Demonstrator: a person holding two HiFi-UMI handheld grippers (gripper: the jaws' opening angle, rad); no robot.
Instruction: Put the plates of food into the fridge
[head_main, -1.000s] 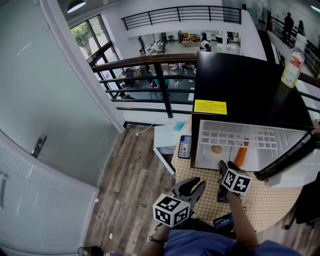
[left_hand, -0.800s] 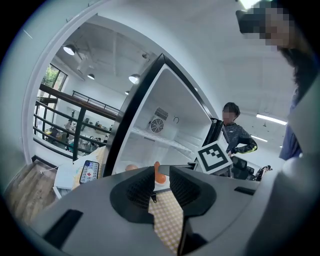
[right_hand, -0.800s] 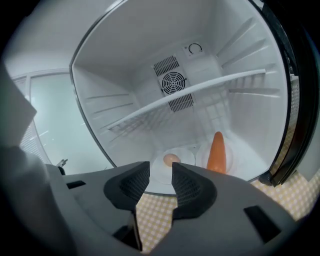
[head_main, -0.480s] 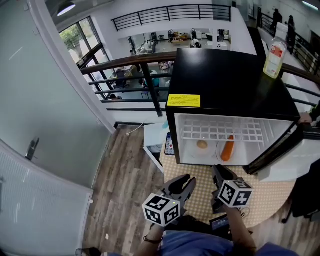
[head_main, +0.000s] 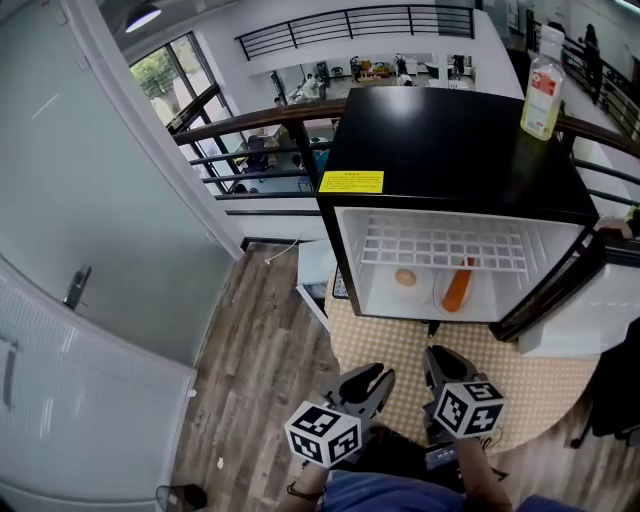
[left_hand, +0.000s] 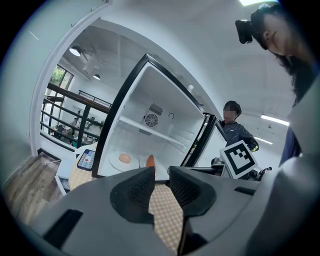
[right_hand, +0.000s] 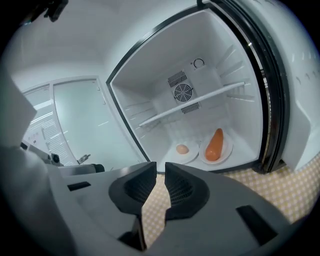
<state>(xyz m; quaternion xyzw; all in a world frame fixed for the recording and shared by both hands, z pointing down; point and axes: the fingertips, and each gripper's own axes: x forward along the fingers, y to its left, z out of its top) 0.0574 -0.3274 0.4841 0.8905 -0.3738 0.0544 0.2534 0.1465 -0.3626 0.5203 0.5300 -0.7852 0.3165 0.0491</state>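
One fridge (head_main: 450, 150) stands on a round table with a checked cloth (head_main: 530, 390), filling the upper right of the head view. Its door (head_main: 560, 290) is swung open to the right. Two plates of food sit side by side on the fridge floor, under one wire shelf (head_main: 440, 245). The left plate (right_hand: 194, 151) holds one round tan piece of food (right_hand: 182, 149). The right plate (right_hand: 227, 148) holds one long orange piece (right_hand: 215, 144).

One clear bottle (head_main: 541, 97) stands on the fridge's black top near the back right corner, and one yellow label (head_main: 351, 182) is stuck at the top's front left edge. One remote control (left_hand: 86, 159) lies just left of the fridge.

Two grippers hang at the bottom centre of the head view, over the near edge of the table and well apart from the plates. The left gripper (head_main: 372, 378) has its jaws a narrow gap apart, with only the checked cloth showing through. The right gripper (head_main: 443, 358) has its jaws closing, a thin slit left between them, and nothing is held there.

In the left gripper view, one other person (left_hand: 237, 132) stands beyond the open door.
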